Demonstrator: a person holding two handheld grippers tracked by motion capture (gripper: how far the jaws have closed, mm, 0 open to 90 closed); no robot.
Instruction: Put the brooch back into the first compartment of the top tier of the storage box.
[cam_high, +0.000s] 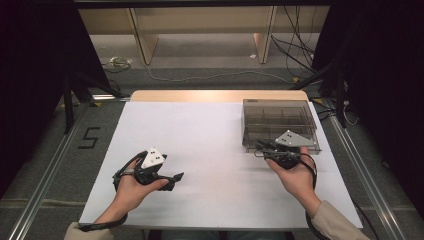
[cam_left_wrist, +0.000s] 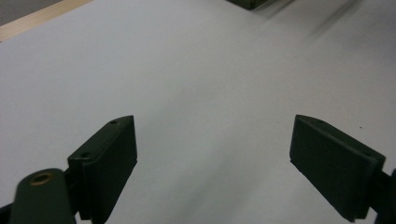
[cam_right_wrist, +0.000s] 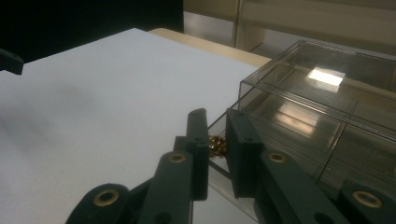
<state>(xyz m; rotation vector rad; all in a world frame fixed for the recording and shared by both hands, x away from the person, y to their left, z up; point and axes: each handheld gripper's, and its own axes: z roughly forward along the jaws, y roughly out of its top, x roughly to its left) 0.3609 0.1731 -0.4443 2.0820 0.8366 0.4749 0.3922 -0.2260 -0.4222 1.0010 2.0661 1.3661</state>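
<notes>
Black tongs rise at the bottom of the right gripper view: the right gripper (cam_right_wrist: 217, 122) has its jaws drawn nearly together on a small gold ball (cam_right_wrist: 217, 145), pinched between the pads. The ball sits right at the near front edge of the clear plastic box (cam_right_wrist: 299, 93); whether it is fixed to the box I cannot tell. The box's divided compartments stretch away beyond the tongs, so any pull would come back toward the person. In the high view the right gripper (cam_high: 260, 147) touches the box (cam_high: 280, 120) front. The left gripper (cam_high: 172, 179) rests well apart over the white sheet (cam_high: 210, 150), jaws wide and empty, so the right hand is the nearer
</notes>
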